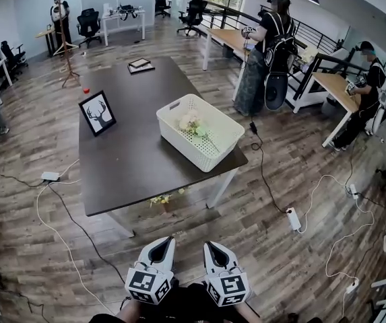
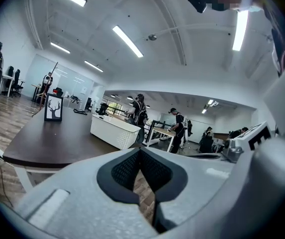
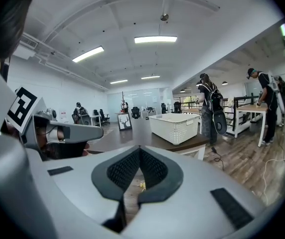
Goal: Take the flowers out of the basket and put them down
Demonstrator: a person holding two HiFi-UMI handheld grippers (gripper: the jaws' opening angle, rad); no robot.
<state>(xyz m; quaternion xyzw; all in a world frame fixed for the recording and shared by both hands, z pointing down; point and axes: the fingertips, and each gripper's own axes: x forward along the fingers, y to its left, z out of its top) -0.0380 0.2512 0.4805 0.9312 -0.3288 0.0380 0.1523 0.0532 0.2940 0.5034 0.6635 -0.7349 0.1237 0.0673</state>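
A white slatted basket [image 1: 199, 132] stands on the near right corner of a dark table [image 1: 125, 160]. Pale flowers with green stems [image 1: 193, 123] lie inside it. A second small bunch of yellowish flowers [image 1: 162, 198] lies on the floor under the table's front edge. Both grippers are low and close to my body, well short of the table. My left gripper [image 1: 170, 239] and right gripper [image 1: 207, 244] are shut with nothing between the jaws. The basket [image 2: 113, 131] appears far ahead past the left gripper [image 2: 140, 151], and the basket [image 3: 176, 127] likewise beyond the right gripper [image 3: 139, 149].
A framed deer picture [image 1: 98, 112], a small red ball [image 1: 85, 90] and a flat tablet [image 1: 141, 64] are also on the table. Cables and power strips [image 1: 294, 218] run over the wooden floor. People [image 1: 267, 52] stand at desks on the right; a coat stand [image 1: 65, 39] is at the back left.
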